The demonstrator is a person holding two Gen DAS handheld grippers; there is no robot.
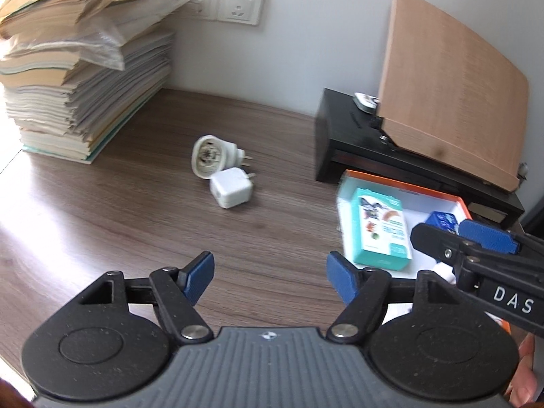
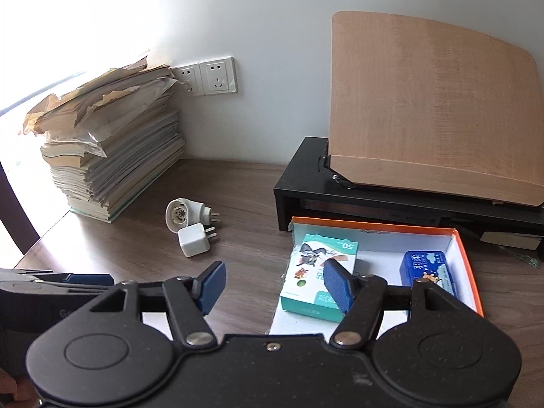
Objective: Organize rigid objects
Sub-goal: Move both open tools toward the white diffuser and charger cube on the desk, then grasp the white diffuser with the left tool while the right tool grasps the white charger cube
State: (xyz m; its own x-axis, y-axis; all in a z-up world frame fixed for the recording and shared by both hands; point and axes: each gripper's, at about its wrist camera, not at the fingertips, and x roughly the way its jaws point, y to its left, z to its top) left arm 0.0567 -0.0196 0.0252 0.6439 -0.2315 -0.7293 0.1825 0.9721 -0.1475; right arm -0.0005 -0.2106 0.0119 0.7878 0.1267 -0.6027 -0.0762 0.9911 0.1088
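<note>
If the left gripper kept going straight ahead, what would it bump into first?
Probably the bare wooden desk. The open, empty left gripper points down at it, short of the white square charger and round plug adapter further along. Depth is uncertain.

Both wrist views look steeply down at the table [image 1: 119, 204] from close above. Both share the white plugs [image 1: 221, 170] left of the orange-rimmed box [image 2: 469, 255]; the right view sits nearer that box.

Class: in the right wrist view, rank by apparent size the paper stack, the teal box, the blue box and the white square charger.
1. paper stack
2. teal box, though nearness to the camera flatters it
3. blue box
4. white square charger
</note>
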